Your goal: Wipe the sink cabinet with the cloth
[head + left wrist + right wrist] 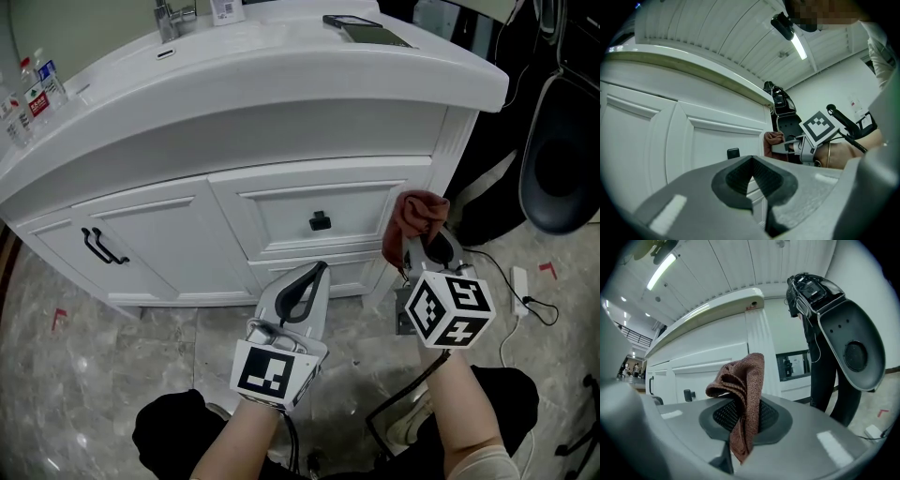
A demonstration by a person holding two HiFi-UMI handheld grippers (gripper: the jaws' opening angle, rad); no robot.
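The right gripper (740, 418) is clamping both jaws on the cloth (743, 380). It is a rust-brown knitted rag, bunching above the pads and trailing in a strip below them at the middle of the right gripper view. In the head view the cloth is sitting right of centre, close in front of the white sink cabinet (281, 141) by its right corner post. I cannot tell whether it is touching the paint. The left gripper (751, 161) is keeping its jaws pressed together with nothing between them, pointing at the drawer fronts at lower centre, just below the black knob (321, 221). Further left a door is showing a black bar handle (103, 247). Bottles (33, 94) are standing at the upper left, and a black chair (562, 159) is filling the right edge.
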